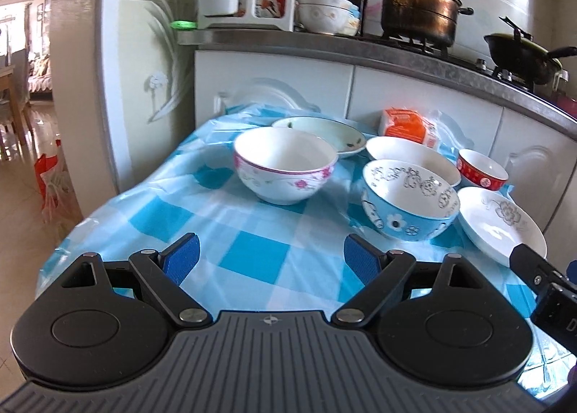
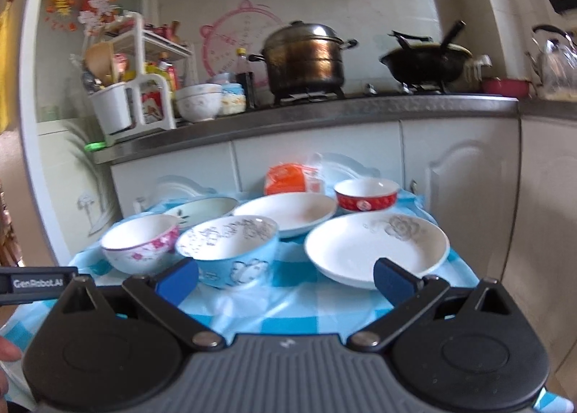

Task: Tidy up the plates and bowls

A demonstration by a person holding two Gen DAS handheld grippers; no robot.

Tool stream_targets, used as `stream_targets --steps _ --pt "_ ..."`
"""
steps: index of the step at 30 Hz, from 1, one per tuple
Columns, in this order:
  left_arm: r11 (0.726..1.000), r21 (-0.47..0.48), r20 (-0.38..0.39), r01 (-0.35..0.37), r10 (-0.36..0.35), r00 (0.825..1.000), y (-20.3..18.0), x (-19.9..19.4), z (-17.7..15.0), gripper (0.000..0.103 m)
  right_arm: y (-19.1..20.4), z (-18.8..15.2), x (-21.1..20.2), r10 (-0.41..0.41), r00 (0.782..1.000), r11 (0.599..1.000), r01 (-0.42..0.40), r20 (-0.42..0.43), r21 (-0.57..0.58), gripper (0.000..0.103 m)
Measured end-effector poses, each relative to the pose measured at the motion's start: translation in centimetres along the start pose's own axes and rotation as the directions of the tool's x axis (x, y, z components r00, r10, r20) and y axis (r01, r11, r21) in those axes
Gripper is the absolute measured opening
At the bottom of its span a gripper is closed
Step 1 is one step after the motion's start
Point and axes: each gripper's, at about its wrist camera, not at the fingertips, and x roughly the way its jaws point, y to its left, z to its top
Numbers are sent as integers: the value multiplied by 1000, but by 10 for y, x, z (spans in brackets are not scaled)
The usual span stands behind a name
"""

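Both my grippers hover low over the near end of the table point(image 1: 252, 250), which wears a blue-and-white checked cloth. My left gripper point(image 1: 270, 261) has its jaws spread wide with nothing between them, only bare cloth ahead. My right gripper point(image 2: 286, 277) is likewise wide apart and empty, its right finger point(image 2: 391, 281) overlapping the near rim of the grey-flowered plate point(image 2: 375, 247); I cannot tell whether it touches. The pink-flowered bowl point(image 1: 285, 164) stands upright at the left, the blue bowl point(image 1: 409, 200) just beside it to the right. Behind the blue bowl lies a plain white plate point(image 2: 285, 212), and behind the pink one a plate with green leaves point(image 1: 324, 131). A small red bowl point(image 2: 366, 194) sits at the far right, near an orange packet point(image 1: 404, 122) against the cabinet.
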Motion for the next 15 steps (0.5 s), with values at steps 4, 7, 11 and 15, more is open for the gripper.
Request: stream_targets --steps 4,7,11,15 --pt "1000 19 -6 25 -24 1000 -12 7 0 103 -13 -2 5 -15 1000 999 15 -9 29 102" --pt "998 29 -16 49 -48 999 -22 13 -1 103 -22 -2 10 -21 1000 999 21 -10 46 102" --pt "996 44 -28 78 -77 997 -37 23 -4 103 -34 -3 15 -31 999 997 32 -13 67 102" --pt "992 54 -42 113 -110 993 -49 32 -7 103 -50 -4 24 -49 999 994 51 -19 93 102"
